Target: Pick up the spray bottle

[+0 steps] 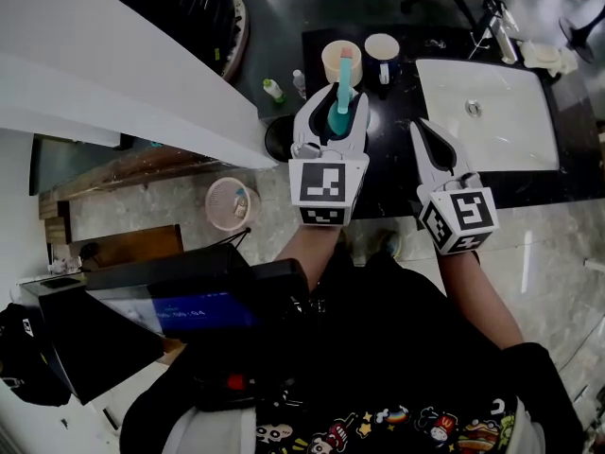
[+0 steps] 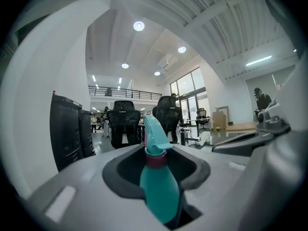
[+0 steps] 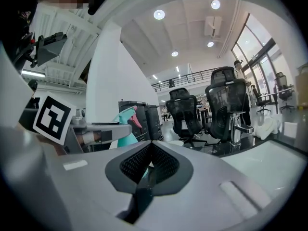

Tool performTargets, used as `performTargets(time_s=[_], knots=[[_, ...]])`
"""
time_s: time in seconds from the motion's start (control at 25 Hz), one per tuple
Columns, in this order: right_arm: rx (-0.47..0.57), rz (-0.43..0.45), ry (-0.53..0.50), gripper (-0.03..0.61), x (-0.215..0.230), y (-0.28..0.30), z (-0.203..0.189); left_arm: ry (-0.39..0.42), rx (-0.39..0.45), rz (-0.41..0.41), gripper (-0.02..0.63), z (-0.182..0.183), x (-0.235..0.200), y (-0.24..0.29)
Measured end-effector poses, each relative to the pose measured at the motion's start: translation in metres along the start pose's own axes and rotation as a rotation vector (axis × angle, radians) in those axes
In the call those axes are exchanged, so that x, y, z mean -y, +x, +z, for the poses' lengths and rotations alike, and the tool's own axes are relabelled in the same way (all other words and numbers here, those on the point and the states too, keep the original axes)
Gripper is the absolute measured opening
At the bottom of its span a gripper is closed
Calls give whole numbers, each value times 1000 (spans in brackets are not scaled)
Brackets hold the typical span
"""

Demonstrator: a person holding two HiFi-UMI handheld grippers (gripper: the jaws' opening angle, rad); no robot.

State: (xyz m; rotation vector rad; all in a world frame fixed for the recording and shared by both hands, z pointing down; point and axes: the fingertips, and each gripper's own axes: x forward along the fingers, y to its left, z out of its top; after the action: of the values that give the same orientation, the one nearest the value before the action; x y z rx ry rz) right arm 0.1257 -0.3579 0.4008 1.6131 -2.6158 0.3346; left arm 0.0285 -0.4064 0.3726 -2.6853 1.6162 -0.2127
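A teal spray bottle (image 1: 343,89) with a teal nozzle and a dark red collar stands upright between the jaws of my left gripper (image 1: 331,112), which is shut on its body. In the left gripper view the spray bottle (image 2: 156,174) fills the gap between the jaws, nozzle up. My right gripper (image 1: 427,135) hangs to the right of it over the dark counter, shut, with nothing in it. The right gripper view shows the spray bottle (image 3: 126,124) and the left gripper (image 3: 103,131) off to the left.
A dark counter (image 1: 388,149) carries a white sink basin (image 1: 487,112), a cream cup (image 1: 337,57), a white mug (image 1: 382,49) and small bottles (image 1: 274,90). A faucet (image 1: 499,28) stands behind the sink. A pink bin (image 1: 232,202) sits on the floor below. Office chairs (image 2: 124,121) stand beyond.
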Motion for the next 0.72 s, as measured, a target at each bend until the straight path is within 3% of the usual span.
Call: performTargets(time_s=[0.28, 0.56, 0.72], knots=[[39, -8, 0, 23, -15, -14, 11, 0, 68, -108, 143, 34, 14, -40], [85, 14, -8, 23, -33, -36, 27, -12, 145, -324, 143, 55, 36, -78], [105, 24, -25, 23, -45, -50, 36, -18, 135, -361, 143, 60, 37, -98]])
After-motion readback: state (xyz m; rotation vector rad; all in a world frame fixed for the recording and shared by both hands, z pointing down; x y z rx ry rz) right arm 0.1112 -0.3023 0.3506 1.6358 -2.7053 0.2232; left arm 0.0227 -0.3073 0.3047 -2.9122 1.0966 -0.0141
